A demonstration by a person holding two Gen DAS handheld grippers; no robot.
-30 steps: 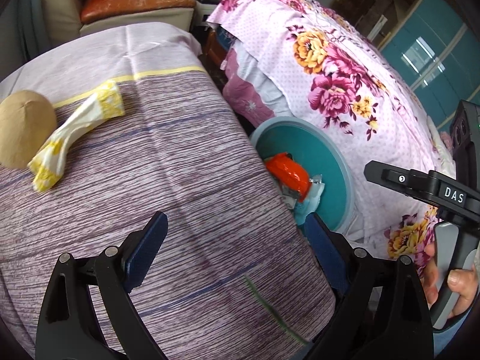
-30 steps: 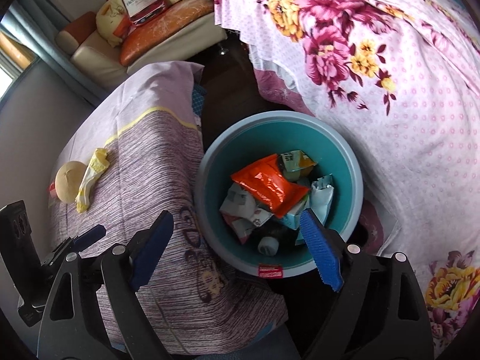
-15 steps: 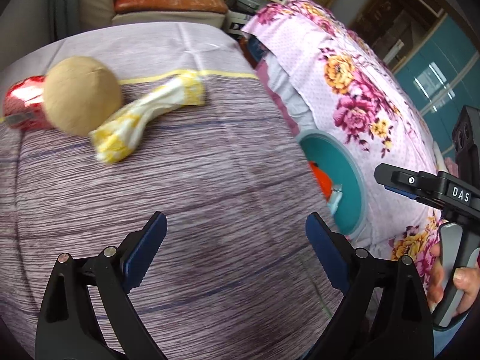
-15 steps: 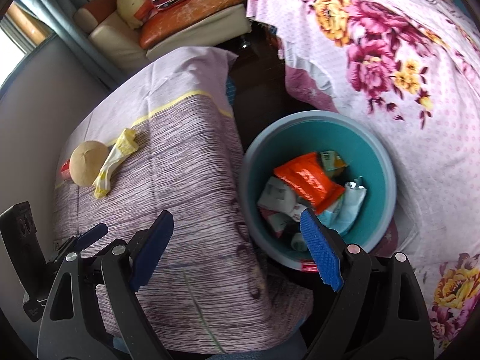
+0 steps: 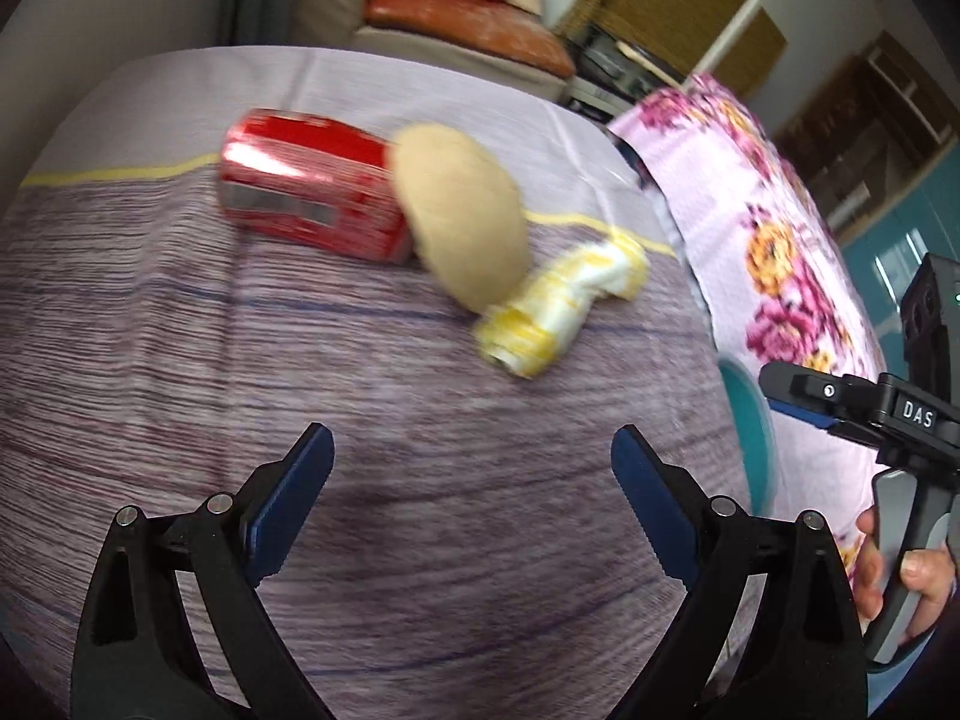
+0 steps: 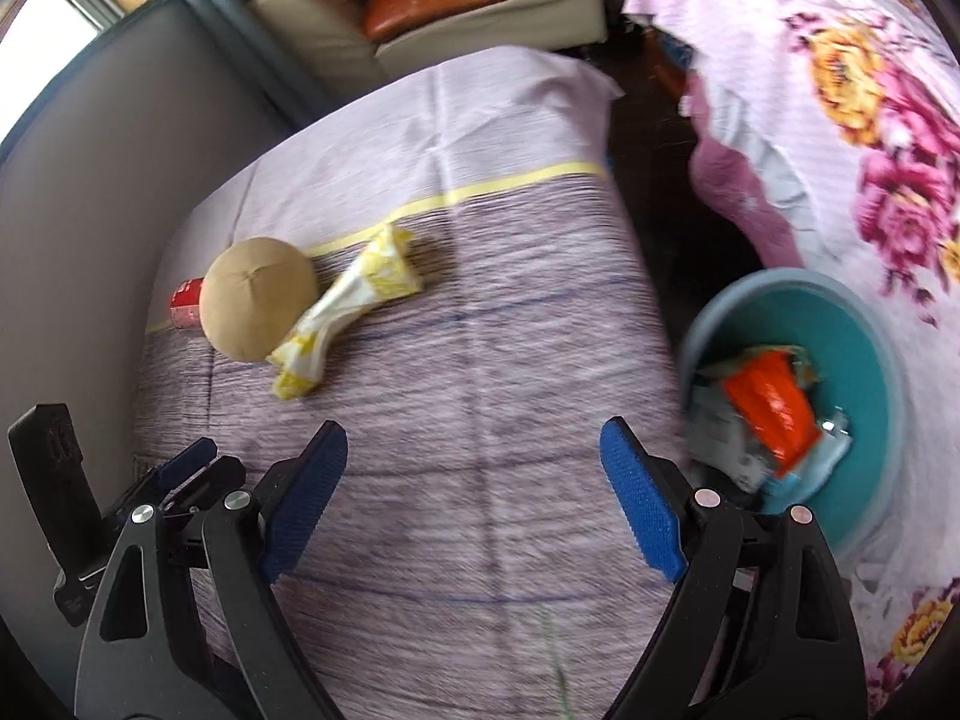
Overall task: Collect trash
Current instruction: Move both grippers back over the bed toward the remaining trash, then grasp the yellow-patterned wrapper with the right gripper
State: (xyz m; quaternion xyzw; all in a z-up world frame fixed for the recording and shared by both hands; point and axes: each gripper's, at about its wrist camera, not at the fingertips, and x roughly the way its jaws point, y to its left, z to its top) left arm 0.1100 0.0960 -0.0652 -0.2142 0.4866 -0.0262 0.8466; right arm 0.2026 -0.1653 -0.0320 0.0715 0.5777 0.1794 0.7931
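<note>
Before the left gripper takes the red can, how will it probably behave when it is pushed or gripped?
The red can lies on its side on the cloth, so a push may roll it. The tan ball sits against one end and may be nudged too. It looks like thin metal, probably light and easy to dent.

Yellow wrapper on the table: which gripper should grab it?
Probably the left gripper: it is open with the yellow wrapper just ahead. The right gripper, also open, sits nearer the teal bin.

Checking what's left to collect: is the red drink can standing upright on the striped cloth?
No, the red drink can lies on its side on the striped cloth, beside the tan round ball.
</note>
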